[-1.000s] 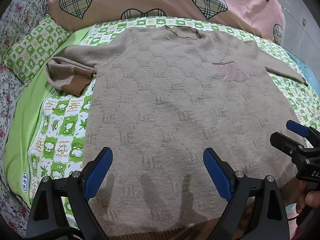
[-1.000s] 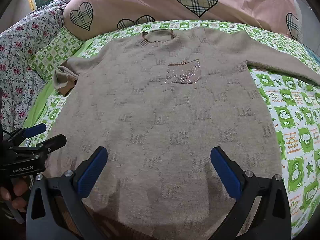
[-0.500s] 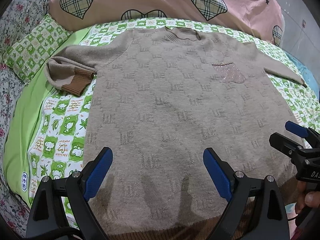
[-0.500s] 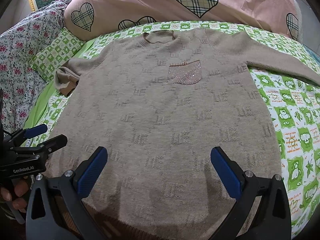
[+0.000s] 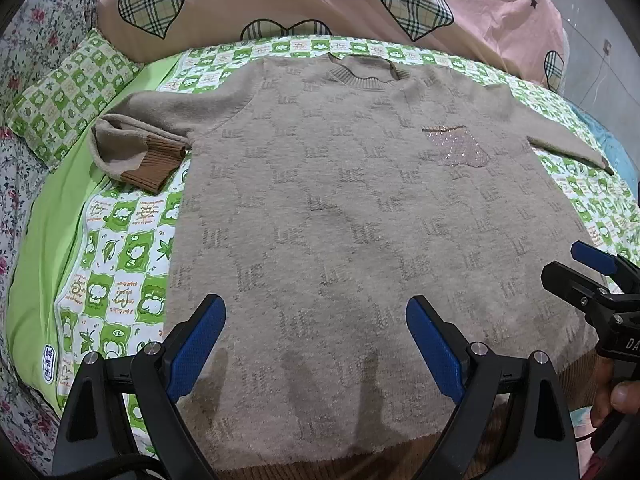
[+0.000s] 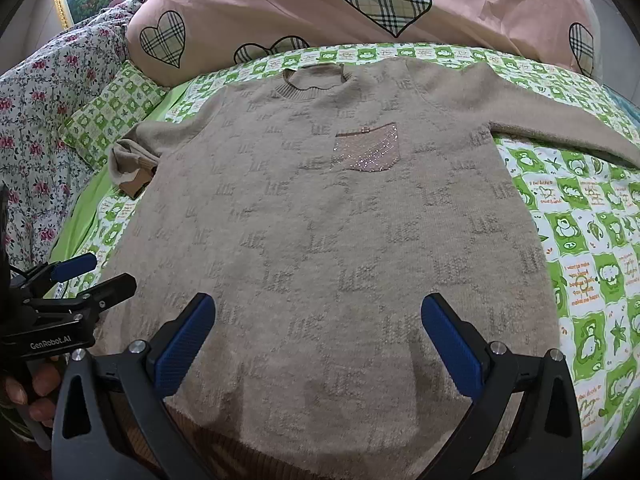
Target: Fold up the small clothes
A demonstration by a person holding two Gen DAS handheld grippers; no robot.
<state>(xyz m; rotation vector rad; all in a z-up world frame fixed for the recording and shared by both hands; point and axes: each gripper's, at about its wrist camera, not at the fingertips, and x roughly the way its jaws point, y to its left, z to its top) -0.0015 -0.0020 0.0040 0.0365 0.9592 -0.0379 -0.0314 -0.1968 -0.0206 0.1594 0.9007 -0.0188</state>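
A beige knitted sweater (image 5: 340, 216) lies flat, face up, on the bed, with a sparkly chest pocket (image 5: 456, 146) and a brown ribbed hem nearest me. Its left sleeve (image 5: 136, 148) is folded back near the shoulder; its other sleeve (image 6: 560, 120) stretches out to the right. My left gripper (image 5: 316, 340) is open and empty, hovering over the lower left of the sweater. My right gripper (image 6: 318, 336) is open and empty over the lower middle. Each gripper shows at the edge of the other's view, the right gripper (image 5: 576, 268) and the left gripper (image 6: 96, 272).
A green patterned bedsheet (image 6: 580, 240) lies under the sweater. A pink quilt with plaid hearts (image 5: 320, 0) lies bunched at the far side. A green checked pillow (image 5: 68, 92) and floral bedding (image 6: 40, 128) are on the left.
Both grippers have drawn back slightly towards the hem, so more of the brown ribbed hem shows. The sweater has not moved.
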